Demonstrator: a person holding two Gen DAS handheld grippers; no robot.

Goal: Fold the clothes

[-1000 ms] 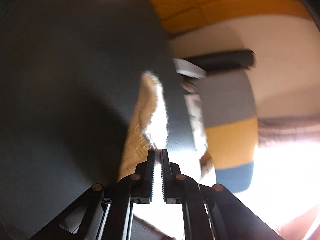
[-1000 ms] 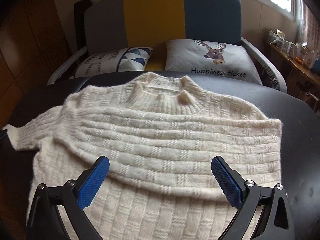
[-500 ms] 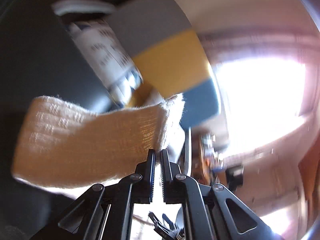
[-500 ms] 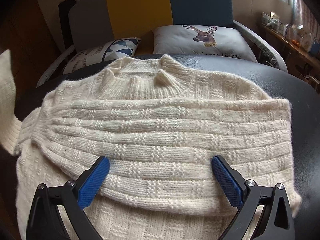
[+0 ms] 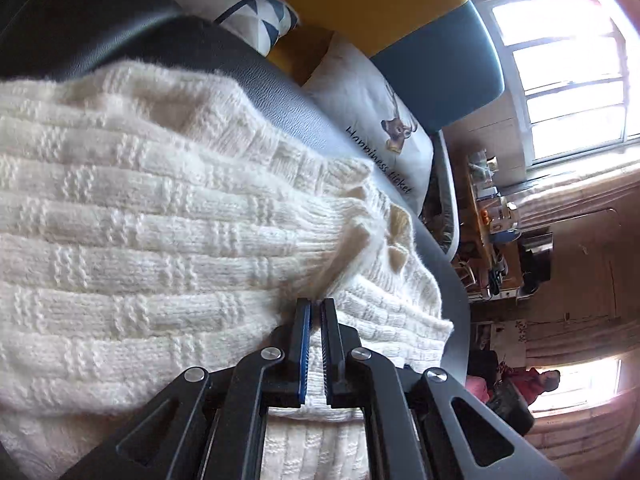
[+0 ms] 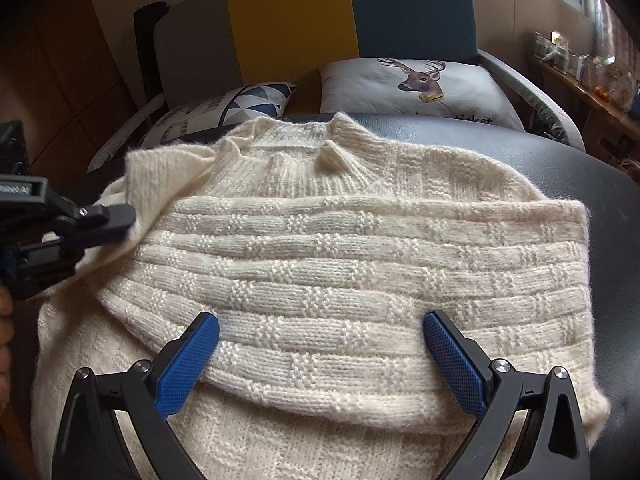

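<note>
A cream knitted sweater point(image 6: 340, 264) lies on a dark round table point(image 6: 616, 208), one sleeve folded across its chest. My left gripper point(image 5: 316, 304) is shut on the ribbed cuff of the other sleeve point(image 5: 352, 248). It holds that sleeve over the sweater's left shoulder. In the right wrist view the left gripper point(image 6: 128, 218) comes in from the left edge with the cuff point(image 6: 160, 176) standing up from it. My right gripper point(image 6: 320, 328) stands open low over the folded sleeve, its blue pads point(image 6: 188, 364) wide apart with nothing held.
Behind the table stands a sofa point(image 6: 412, 4) in grey, yellow and teal with a deer cushion point(image 6: 420, 84) and a triangle-pattern cushion point(image 6: 240, 108). A cluttered shelf point(image 6: 584, 68) runs along the right wall under windows. A hand point(image 6: 4, 332) shows at the left edge.
My left gripper has carried the sleeve cuff up and inward from the table's left side, so it now hangs over the sweater's shoulder. The right gripper has barely shifted and stays open.
</note>
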